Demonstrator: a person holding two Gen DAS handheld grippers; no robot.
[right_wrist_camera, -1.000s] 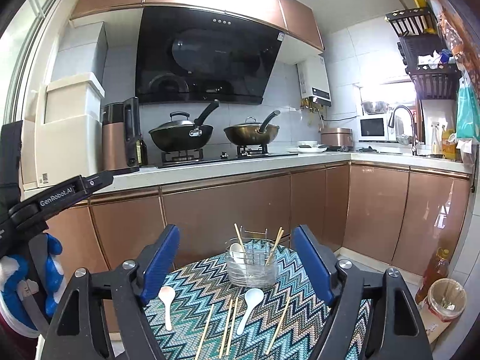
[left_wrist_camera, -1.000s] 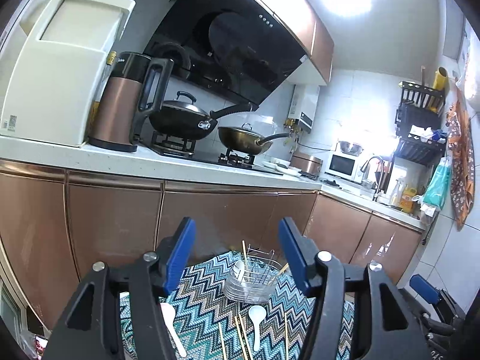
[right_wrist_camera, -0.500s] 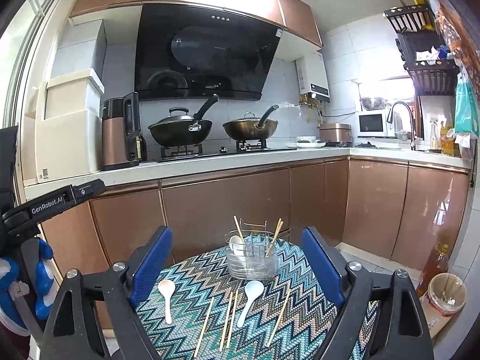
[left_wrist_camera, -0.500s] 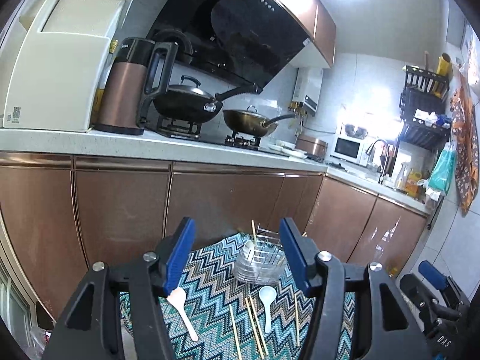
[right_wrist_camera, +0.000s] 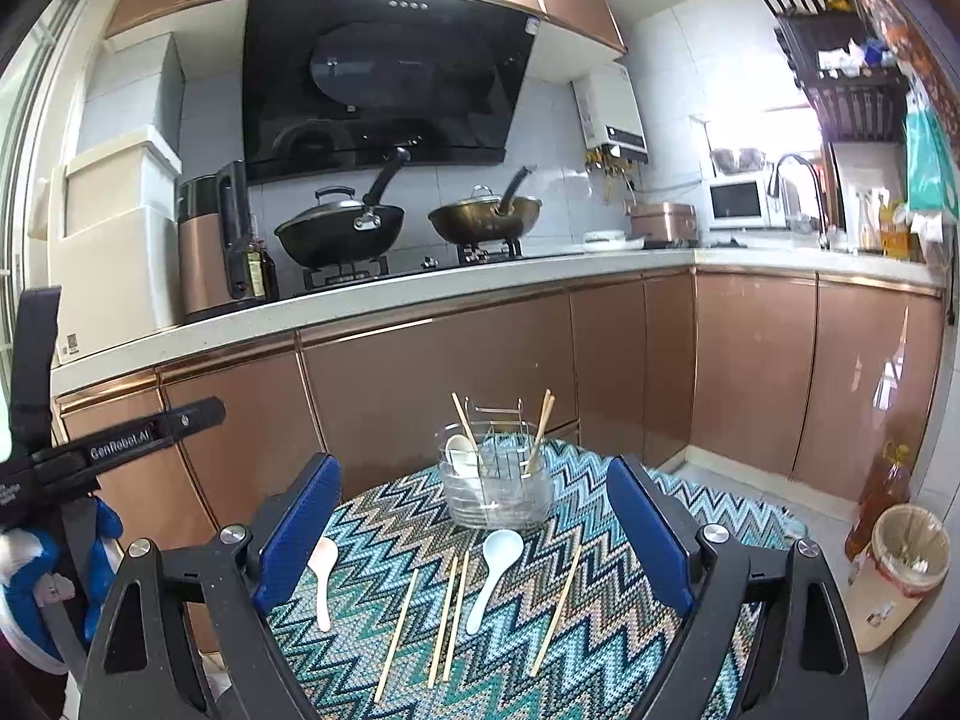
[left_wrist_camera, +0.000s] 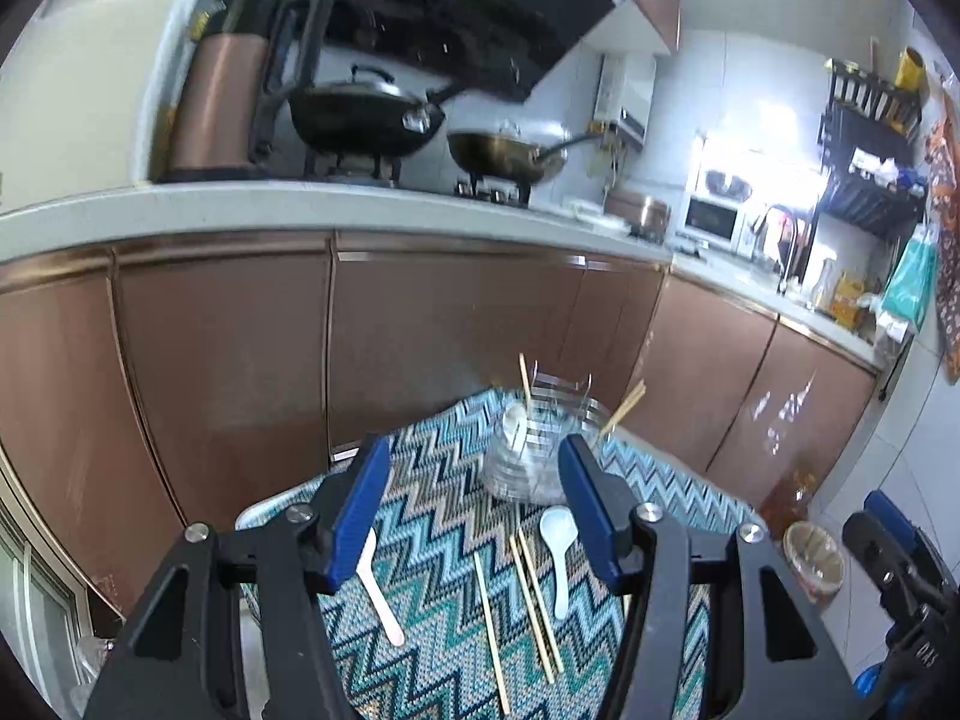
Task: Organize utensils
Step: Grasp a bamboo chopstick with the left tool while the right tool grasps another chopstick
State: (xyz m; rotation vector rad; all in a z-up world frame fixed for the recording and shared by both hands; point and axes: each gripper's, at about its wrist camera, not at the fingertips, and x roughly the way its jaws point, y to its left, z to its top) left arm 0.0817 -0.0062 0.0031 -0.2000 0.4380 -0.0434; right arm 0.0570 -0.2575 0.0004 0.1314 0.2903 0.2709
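Observation:
A clear utensil holder (right_wrist_camera: 497,489) (left_wrist_camera: 534,456) stands at the far side of a zigzag-patterned table (right_wrist_camera: 390,516); it holds a white spoon and some chopsticks. On the cloth lie two white spoons, one at the left (right_wrist_camera: 323,570) (left_wrist_camera: 375,582) and one in the middle (right_wrist_camera: 493,564) (left_wrist_camera: 558,552), and several loose chopsticks (right_wrist_camera: 447,612) (left_wrist_camera: 531,594). My left gripper (left_wrist_camera: 474,510) is open and empty above the near side of the table. My right gripper (right_wrist_camera: 474,528) is open and empty, also above the near side.
Copper kitchen cabinets and a counter with two woks (right_wrist_camera: 339,234) and a kettle (right_wrist_camera: 207,246) stand behind the table. A bottle (right_wrist_camera: 882,492) and a lined bin (right_wrist_camera: 900,570) stand on the floor at the right. The left gripper's body (right_wrist_camera: 90,456) shows at the left of the right wrist view.
Both grippers have tilted down and moved closer to the table, so more of the cloth and utensils shows. Both stay open and empty.

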